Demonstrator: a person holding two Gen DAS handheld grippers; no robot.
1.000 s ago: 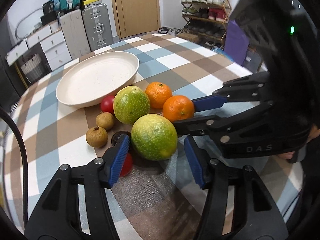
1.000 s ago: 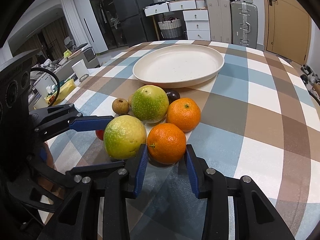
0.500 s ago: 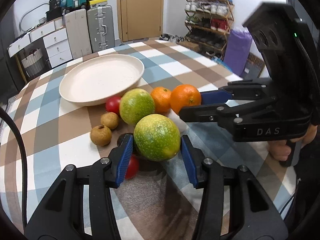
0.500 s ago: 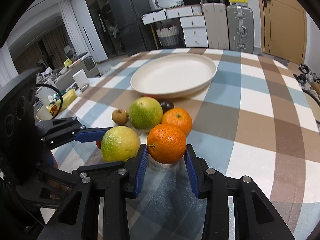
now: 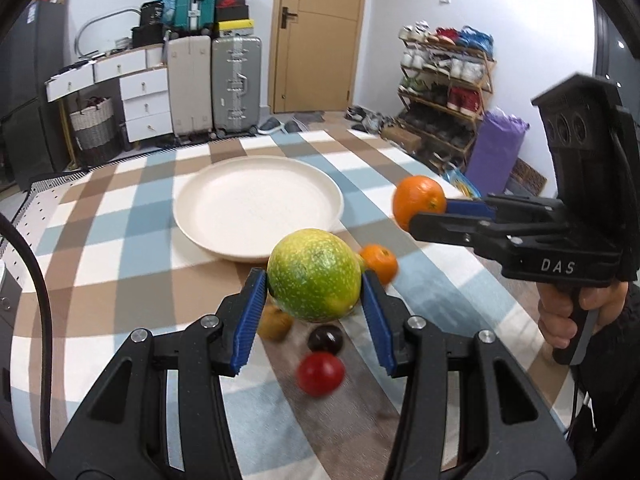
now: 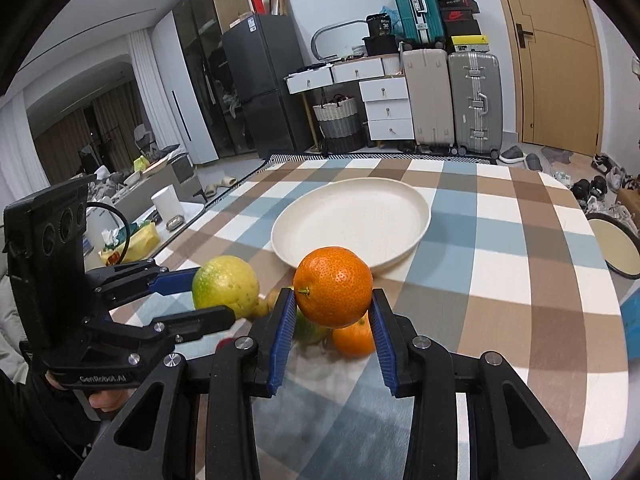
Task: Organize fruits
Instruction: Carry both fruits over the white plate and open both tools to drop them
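Above the checked bench (image 5: 100, 248) we hold two fruits off the cloth. Our left tool (image 5: 314, 312) is clenched on a speckled green citrus (image 5: 314, 280), its blue pads (image 5: 250, 316) pressing both sides. Our right tool (image 6: 332, 328) grips an orange (image 6: 333, 286) the same way. Beyond both sits the cream plate (image 5: 320, 188), bare inside. Below the lifted fruit, a second orange (image 5: 380, 262), a brown longan-like fruit (image 5: 274, 322), a dark round fruit (image 5: 326, 338) and a red cherry tomato (image 5: 320, 372) lie on the bench.
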